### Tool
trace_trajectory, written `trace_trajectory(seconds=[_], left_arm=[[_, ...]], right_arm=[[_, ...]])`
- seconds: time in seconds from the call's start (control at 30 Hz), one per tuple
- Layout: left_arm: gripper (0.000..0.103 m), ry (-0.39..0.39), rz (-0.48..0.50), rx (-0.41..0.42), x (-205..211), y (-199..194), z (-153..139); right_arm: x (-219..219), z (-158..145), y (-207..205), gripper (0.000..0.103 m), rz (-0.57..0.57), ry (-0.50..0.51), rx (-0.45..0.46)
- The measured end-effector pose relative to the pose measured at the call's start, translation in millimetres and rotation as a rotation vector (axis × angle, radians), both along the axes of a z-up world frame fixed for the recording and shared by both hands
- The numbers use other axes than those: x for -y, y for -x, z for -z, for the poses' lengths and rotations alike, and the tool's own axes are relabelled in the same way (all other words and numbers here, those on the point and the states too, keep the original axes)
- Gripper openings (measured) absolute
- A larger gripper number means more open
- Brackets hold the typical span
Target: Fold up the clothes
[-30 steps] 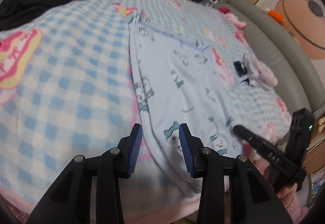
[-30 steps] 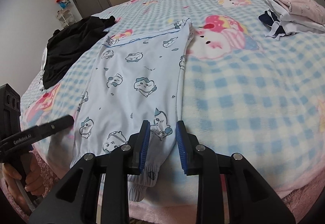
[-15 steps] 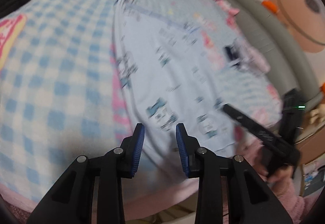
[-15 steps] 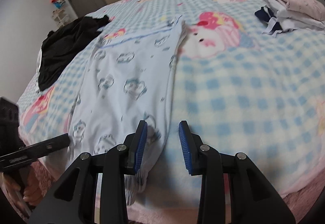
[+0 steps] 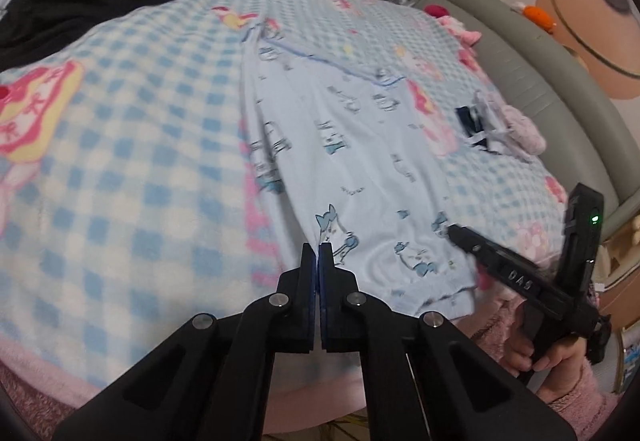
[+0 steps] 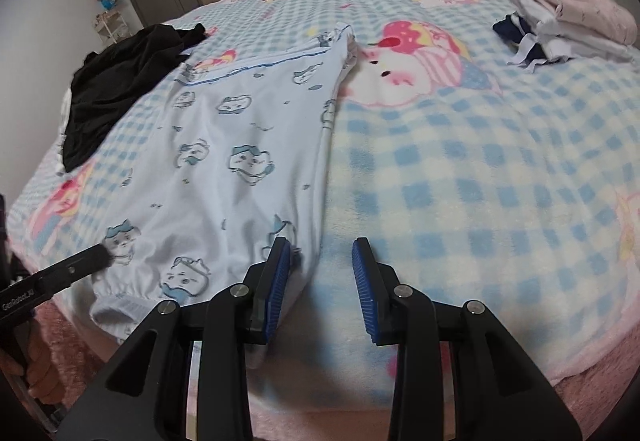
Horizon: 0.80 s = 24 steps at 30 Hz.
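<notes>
1. Your left tool (image 5: pixel 319 253) has its blue pads pressed together at the near left edge of the pale blue pajama pants (image 5: pixel 340 145). It appears to pinch the fabric there, close to a printed cat-like figure.

2. Your right tool (image 6: pixel 321 265) stands wide apart. Its left pad rests at the near right edge of the pants, and its right pad hangs over bare blanket. Nothing sits between the pads that you could call gripped.

3. The pants lie flat and lengthwise on the bed's blue-and-white checked blanket (image 6: pixel 480 169). The waistband with its darker blue trim points away from you, and the gathered cuffs reach the near edge of the bed.

4. In the right wrist view, your left tool comes in from the lower left and its tip touches the pants near the cuff. In the left wrist view, your right tool comes in from the lower right and meets the opposite side of the same leg end.

5. A black garment (image 6: pixel 116 89) lies crumpled on the blanket, beyond the pants and to their left.

6. A small stack of folded clothes (image 6: pixel 568 25), pink, white and navy, sits on the far right of the bed, well apart from the pants.
</notes>
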<state>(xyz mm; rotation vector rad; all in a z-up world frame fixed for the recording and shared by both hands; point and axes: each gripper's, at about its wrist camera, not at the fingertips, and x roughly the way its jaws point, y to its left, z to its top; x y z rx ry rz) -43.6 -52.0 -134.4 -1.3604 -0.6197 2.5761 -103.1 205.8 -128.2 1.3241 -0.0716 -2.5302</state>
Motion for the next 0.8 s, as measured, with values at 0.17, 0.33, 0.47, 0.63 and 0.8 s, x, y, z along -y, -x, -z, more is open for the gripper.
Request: trace_trajectory(seconds=[0.17,0.33,0.47,0.63,0.8], left_arm=[[0.003,-0.100,-0.002,0.038,12,4,10],[0.004,-0.058,-0.014,-0.022,19,28,-10],[0.032,0.085,0.027,0.020,1,61,-7],[0.022,0.091,-0.006,0.006,5,58,-4],[0.005,0.094,-0.041,-0.011,10,54,-1]], right_arm=[[-10,1,4,0.036,0.010,0.042,0.028],[-9,-14,11,0.038,-0.044,0.077,0.002],[10,-12,28,0.040,-0.105,0.034,0.015],[16,5,35,0.040,-0.103,0.008,0.040],[3,-2,31,0.014,-0.095,0.073,0.048]])
